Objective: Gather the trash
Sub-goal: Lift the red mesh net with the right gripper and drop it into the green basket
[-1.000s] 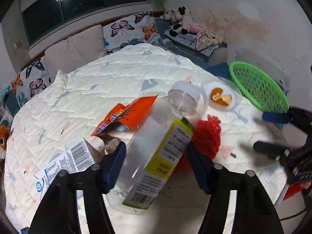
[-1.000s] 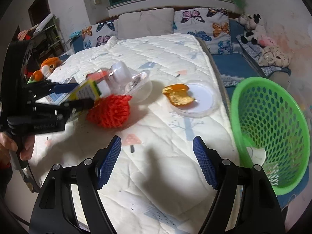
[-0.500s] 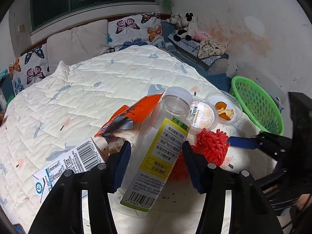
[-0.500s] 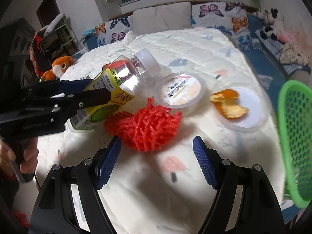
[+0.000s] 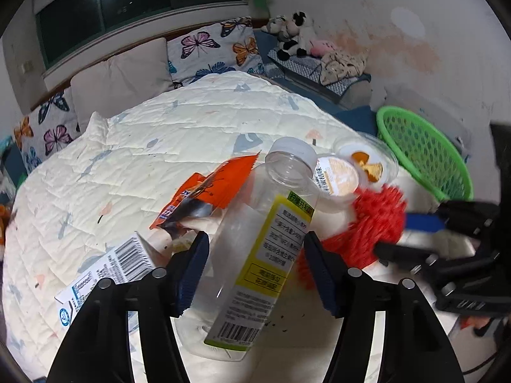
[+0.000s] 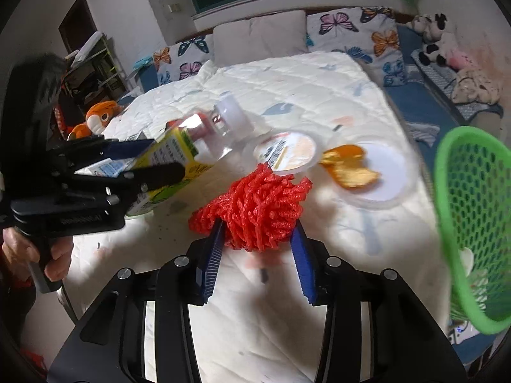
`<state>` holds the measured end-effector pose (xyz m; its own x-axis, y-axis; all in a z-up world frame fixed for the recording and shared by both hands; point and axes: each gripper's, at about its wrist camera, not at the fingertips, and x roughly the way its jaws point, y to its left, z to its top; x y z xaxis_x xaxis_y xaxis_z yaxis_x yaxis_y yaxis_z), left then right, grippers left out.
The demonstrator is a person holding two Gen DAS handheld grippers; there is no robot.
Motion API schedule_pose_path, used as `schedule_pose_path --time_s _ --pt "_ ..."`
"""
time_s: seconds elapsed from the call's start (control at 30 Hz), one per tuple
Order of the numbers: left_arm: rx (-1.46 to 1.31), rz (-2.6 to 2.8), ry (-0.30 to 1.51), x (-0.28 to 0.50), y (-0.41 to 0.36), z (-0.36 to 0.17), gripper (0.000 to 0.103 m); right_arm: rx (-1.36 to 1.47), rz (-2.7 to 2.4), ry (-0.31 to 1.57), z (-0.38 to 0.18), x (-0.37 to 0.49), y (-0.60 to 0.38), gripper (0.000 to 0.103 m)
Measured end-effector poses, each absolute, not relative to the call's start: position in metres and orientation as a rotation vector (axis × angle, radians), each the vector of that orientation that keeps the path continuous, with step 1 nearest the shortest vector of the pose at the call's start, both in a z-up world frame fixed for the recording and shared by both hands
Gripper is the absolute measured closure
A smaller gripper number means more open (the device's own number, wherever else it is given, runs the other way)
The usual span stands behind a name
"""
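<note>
Nearest, our left gripper (image 5: 254, 255), jaws just eased wider, brackets a clear plastic bottle (image 5: 255, 249) lying on the quilted bed (image 5: 159, 146); whether its pads press we cannot tell. Our right gripper (image 6: 258, 239), jaws just closed, clenches the red mesh net (image 6: 255, 204). Beyond: lidded cup (image 6: 287, 150), orange peel (image 6: 349, 166) on a clear lid, green basket (image 6: 472, 201) at the bedside.

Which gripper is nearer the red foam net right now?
Right. The right gripper has just been closing with the red foam net between its pads. The left gripper sits beside the net, clamped on the clear bottle.
</note>
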<state>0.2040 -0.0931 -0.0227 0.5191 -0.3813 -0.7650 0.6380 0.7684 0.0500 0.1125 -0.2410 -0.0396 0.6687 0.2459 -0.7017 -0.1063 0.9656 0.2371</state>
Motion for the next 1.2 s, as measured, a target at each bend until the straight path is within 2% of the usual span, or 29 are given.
schedule_pose_path --time_s 0.33,0.47,0.57,0.77,1.2 --pt "0.449 -0.598 0.813 0.198 -0.116 -0.036 0.036 0.197 0.148 0.786 -0.026 0.093 -0.273 0.061" --pt "0.457 -0.637 0.846 0.202 -0.121 -0.037 0.021 0.202 0.133 0.790 -0.026 0.088 -0.281 0.061" --pt "0.416 -0.684 0.887 0.209 -0.120 -0.035 0.016 0.201 0.125 0.790 -0.025 0.083 -0.286 0.061" --pt "0.345 -0.729 0.982 0.234 -0.112 -0.040 0.015 0.202 0.120 0.780 -0.022 0.078 -0.291 0.061" --pt "0.350 -0.838 0.976 0.220 -0.112 -0.038 0.015 0.220 0.119 0.783 -0.025 0.080 -0.295 0.061"
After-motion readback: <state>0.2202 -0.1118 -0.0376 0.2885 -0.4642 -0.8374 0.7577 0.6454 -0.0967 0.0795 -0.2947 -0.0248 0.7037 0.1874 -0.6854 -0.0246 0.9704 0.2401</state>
